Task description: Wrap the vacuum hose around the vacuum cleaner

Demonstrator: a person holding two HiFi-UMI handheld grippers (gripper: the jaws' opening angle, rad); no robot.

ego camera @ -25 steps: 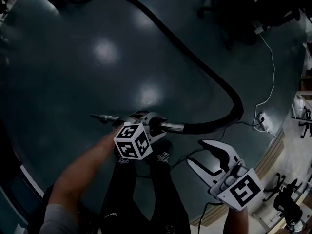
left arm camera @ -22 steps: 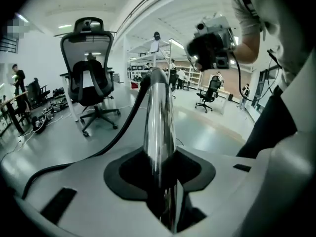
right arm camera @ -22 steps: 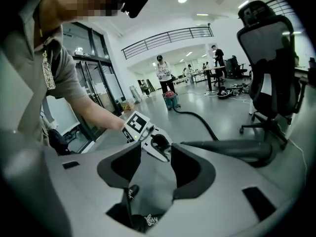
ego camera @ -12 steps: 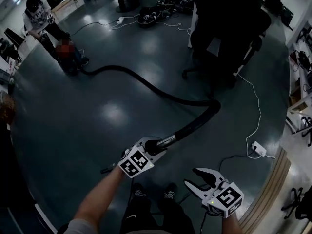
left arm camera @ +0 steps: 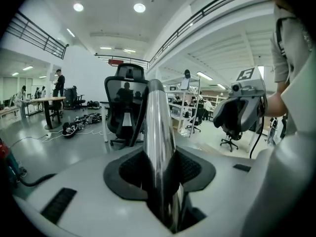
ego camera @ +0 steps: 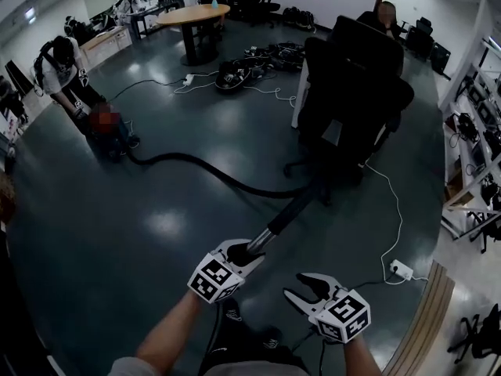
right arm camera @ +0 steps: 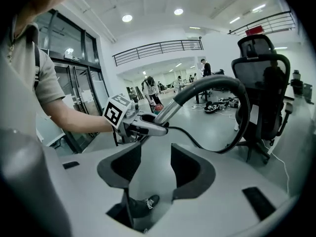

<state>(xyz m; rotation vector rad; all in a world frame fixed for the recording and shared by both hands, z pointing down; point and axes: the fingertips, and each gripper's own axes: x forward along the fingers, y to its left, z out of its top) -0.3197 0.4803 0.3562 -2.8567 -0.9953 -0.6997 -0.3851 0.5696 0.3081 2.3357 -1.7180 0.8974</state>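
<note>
A long black vacuum hose [ego camera: 211, 175] runs over the dark floor from the red vacuum cleaner [ego camera: 109, 131] at far left, where a person bends over it. It ends in a chrome tube [ego camera: 270, 233]. My left gripper [ego camera: 244, 253] is shut on that tube, which points up and away toward the chair. In the left gripper view the tube [left arm camera: 160, 147] fills the gap between both pads. My right gripper [ego camera: 309, 290] hangs beside it at lower right, open and empty. The right gripper view shows only floor and my shoe between its pads [right arm camera: 121, 169].
A black office chair [ego camera: 352, 92] stands just beyond the hose's bend. A white cable leads to a power strip [ego camera: 401, 270] on the floor at right. Farther back are a cable pile [ego camera: 250, 65], a round table [ego camera: 192, 14], several people, and shelves along the right wall.
Both grippers have risen and the head view has lifted from the floor to the room. The left gripper has raised the tube end, which now slants up toward the chair.
</note>
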